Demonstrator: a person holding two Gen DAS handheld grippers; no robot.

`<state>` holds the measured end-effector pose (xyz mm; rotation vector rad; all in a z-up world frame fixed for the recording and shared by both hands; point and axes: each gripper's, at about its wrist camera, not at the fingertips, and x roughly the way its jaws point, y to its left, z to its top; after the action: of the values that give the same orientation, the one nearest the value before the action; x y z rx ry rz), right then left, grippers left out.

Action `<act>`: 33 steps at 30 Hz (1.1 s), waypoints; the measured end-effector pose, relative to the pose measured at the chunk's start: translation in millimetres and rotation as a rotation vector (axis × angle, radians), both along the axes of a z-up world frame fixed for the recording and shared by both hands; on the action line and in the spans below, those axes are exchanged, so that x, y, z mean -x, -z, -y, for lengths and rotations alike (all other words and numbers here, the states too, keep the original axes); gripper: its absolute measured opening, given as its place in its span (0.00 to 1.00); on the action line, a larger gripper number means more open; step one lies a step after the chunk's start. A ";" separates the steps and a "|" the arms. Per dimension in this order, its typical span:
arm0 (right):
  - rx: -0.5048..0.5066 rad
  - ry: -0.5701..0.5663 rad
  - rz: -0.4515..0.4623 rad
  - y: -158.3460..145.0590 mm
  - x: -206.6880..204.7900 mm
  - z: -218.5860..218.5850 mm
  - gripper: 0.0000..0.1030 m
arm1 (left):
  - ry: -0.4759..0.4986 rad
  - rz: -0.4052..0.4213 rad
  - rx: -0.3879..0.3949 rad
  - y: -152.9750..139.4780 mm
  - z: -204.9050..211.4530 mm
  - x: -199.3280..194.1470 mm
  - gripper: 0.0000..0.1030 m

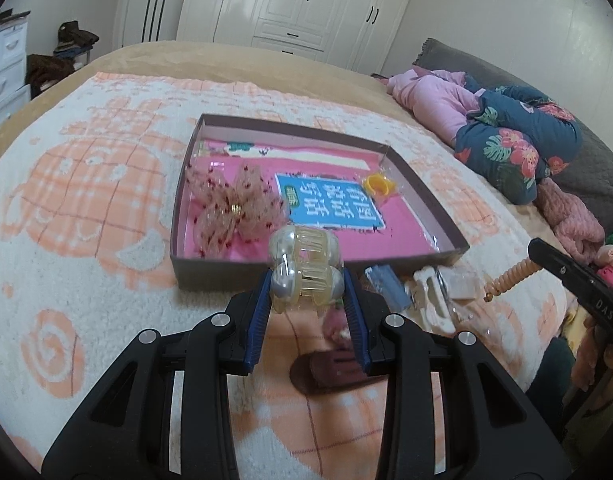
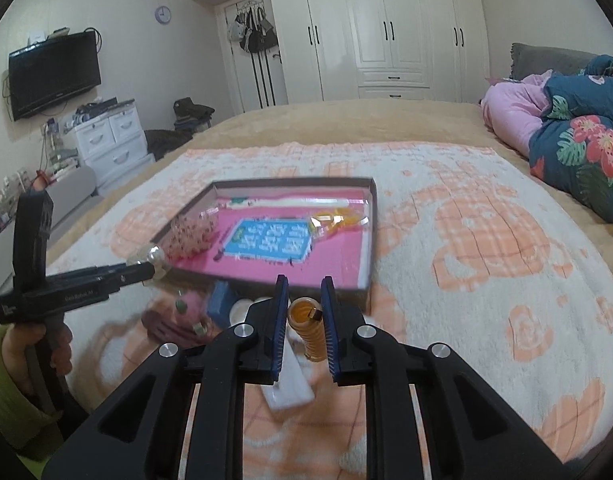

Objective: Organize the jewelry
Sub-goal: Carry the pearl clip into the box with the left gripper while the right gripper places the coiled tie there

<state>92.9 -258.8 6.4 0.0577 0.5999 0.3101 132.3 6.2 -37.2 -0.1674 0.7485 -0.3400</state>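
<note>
My left gripper (image 1: 306,280) is shut on a clear yellowish claw hair clip (image 1: 302,268) with pearl-like beads, held just before the front wall of a shallow box (image 1: 210,276) lined in pink. In the box lie a pink mesh bow (image 1: 234,208) and a yellow ring piece (image 1: 378,186). My right gripper (image 2: 304,280) is shut on an amber ribbed spiral clip (image 2: 308,328), raised over the loose pieces in front of the box (image 2: 368,240). From the right wrist view, the left gripper (image 2: 152,266) shows at the left with the pearl clip (image 2: 154,256).
Loose pieces lie on the blanket before the box: a dark red barrette (image 1: 334,372), a blue comb (image 1: 388,286), white clips (image 1: 430,300), a white strip (image 2: 290,388). Folded quilts (image 2: 578,144) sit at the right. A hand in a green sleeve (image 2: 38,344) holds the left gripper.
</note>
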 end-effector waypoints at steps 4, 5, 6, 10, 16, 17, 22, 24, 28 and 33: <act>0.005 -0.018 0.025 -7.6 -18.6 -6.6 0.16 | 0.000 0.016 -0.006 -7.0 3.1 -11.2 0.26; 0.008 -0.018 0.028 -8.2 -21.8 -8.2 0.16 | 0.001 0.020 -0.007 -8.5 4.3 -13.9 0.26; 0.009 -0.020 0.031 -8.5 -28.7 -10.2 0.16 | 0.003 0.022 -0.007 -9.7 6.0 -16.9 0.26; 0.009 -0.020 0.031 -5.9 -51.3 -14.3 0.16 | 0.014 0.027 -0.017 -12.2 15.0 -30.7 0.26; 0.029 0.002 0.013 6.9 -84.7 -15.5 0.16 | 0.024 0.017 -0.031 -9.9 25.3 -48.8 0.26; 0.029 0.007 0.007 9.4 -89.5 -14.9 0.16 | 0.024 0.015 -0.034 -9.1 26.1 -51.3 0.26; 0.022 0.033 -0.013 19.9 -111.9 -11.2 0.16 | 0.020 0.001 -0.038 -4.7 28.4 -63.3 0.26; 0.015 0.040 -0.015 22.2 -119.3 -9.3 0.16 | 0.018 -0.002 -0.044 -3.2 29.1 -67.0 0.26; 0.006 0.062 -0.005 23.5 -131.3 -5.2 0.16 | 0.013 -0.012 -0.052 1.0 28.6 -76.9 0.26; -0.037 0.075 0.014 22.1 -147.4 2.1 0.16 | 0.006 -0.014 -0.054 4.3 28.7 -86.0 0.26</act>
<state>240.3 -261.0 -15.8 0.1130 0.5771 0.2487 218.3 -22.5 -41.5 -0.1165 0.7717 -0.3247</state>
